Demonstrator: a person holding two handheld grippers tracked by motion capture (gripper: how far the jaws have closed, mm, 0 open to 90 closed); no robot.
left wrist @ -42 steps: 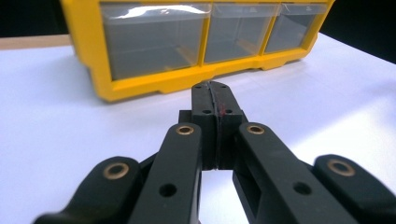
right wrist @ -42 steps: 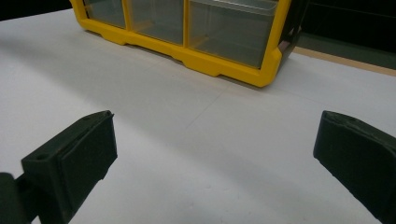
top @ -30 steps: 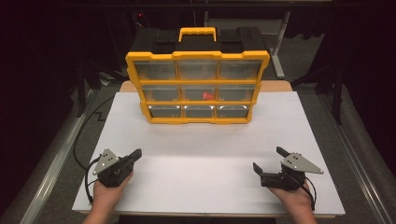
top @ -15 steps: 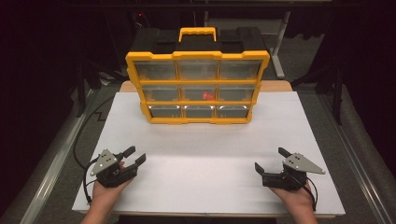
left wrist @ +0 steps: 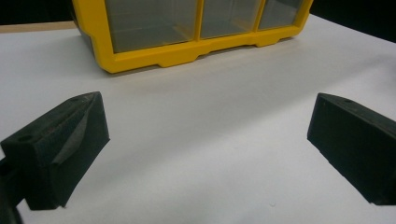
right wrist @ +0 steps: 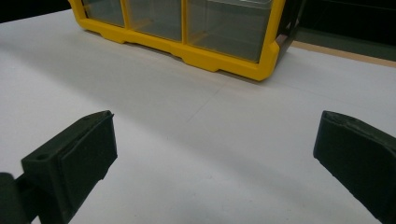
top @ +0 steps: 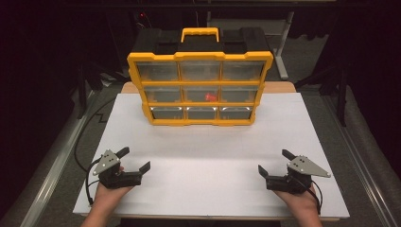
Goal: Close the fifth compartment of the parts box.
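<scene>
At the near left of the white surface (top: 203, 170), the left tongs (top: 137, 160) sit in the person's left hand (top: 108, 196) with the jaws spread wide; they have just been opening, and nothing lies between them but bare surface. Across the far middle stands the yellow drawer cabinet (top: 201, 85), three rows of three clear drawers under a black top with a yellow handle (top: 200, 34), well apart from both tongs. A small red thing (top: 210, 97) shows in the centre drawer of the middle row. At the near right, the right tongs (top: 274, 162) in the right hand (top: 298, 198) also stand spread, gripping nothing. The high view gives the whole cabinet and the cables (top: 85, 142) trailing off the left side. The left gripper view instead looks low along its jaws at the cabinet's bottom row from its left corner, the right gripper view at the same row from its right corner, the drawers there looking bare.
</scene>
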